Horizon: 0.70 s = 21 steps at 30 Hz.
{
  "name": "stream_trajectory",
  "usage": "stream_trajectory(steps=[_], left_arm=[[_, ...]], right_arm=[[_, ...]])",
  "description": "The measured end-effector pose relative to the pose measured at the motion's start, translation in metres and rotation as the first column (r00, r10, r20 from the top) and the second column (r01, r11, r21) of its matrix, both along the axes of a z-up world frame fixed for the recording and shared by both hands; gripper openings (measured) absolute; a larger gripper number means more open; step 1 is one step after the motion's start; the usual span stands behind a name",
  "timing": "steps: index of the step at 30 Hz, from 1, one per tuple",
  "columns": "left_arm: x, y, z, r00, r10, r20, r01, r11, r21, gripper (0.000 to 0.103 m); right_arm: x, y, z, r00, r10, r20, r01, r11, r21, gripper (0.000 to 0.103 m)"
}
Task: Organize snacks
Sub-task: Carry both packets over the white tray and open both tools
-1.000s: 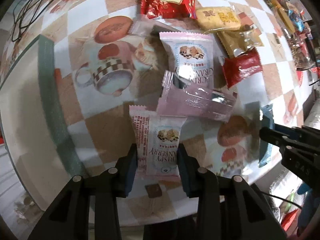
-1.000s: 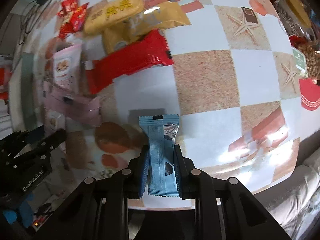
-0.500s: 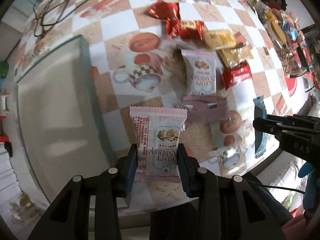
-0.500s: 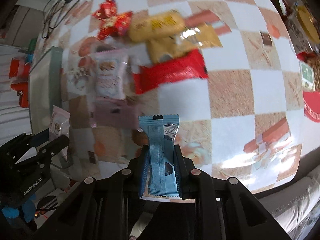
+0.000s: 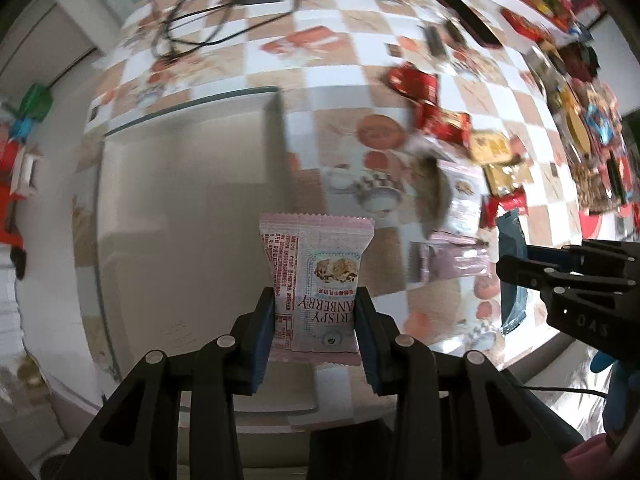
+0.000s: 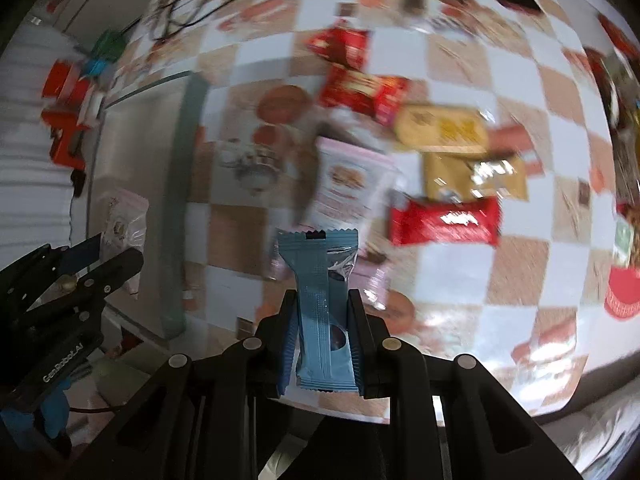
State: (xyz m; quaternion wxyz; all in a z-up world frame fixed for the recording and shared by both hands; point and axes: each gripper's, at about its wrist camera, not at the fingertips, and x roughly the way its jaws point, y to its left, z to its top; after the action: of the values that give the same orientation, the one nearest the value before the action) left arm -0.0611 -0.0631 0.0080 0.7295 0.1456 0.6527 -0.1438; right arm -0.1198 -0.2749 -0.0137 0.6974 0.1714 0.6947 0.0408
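Over at the table's [image 5: 344, 64] far edge everything's smeared, only cables [image 5: 208, 20] readable. Left gripper [image 5: 314, 322] clamps a pink cranberry packet [image 5: 316, 280] above the pale tray [image 5: 180, 208]; right gripper [image 6: 322, 334] pinches a blue wrapper [image 6: 320, 300], hiding some mid-table snacks [image 6: 432, 168].

Glossy plastic film wraps the pink cranberry packet [image 5: 316, 280] and the blue packet [image 6: 322, 312]; the tongs [image 5: 316, 336] look matt black plastic; the checkered counter [image 6: 460, 280] shines.

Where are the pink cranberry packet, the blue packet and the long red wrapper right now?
pink cranberry packet [image 5: 318, 280]: left wrist view, printed front.
blue packet [image 6: 320, 312]: right wrist view, centre seam.
long red wrapper [image 6: 444, 222]: right wrist view, middle of wrapper.
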Motion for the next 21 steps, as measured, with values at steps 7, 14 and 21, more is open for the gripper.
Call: stream_trajectory(steps=[7,14,21], left_arm=[[0.002,0.047,0.006,0.995,0.096,0.017,-0.096,0.995,0.010,0.041],[-0.002,0.092,-0.003,0.978,0.205,0.022,-0.206,0.978,0.045,0.041],[-0.007,0.120,-0.012,0.969,0.248,0.006,-0.248,0.967,0.060,0.041]], right_arm=[[0.017,0.044,0.012,0.992,0.123,0.023,-0.123,0.992,0.009,0.025],[0.038,0.104,0.016,0.971,0.237,0.036,-0.238,0.970,0.044,0.025],[0.053,0.157,0.016,0.949,0.312,0.046,-0.315,0.946,0.081,0.025]])
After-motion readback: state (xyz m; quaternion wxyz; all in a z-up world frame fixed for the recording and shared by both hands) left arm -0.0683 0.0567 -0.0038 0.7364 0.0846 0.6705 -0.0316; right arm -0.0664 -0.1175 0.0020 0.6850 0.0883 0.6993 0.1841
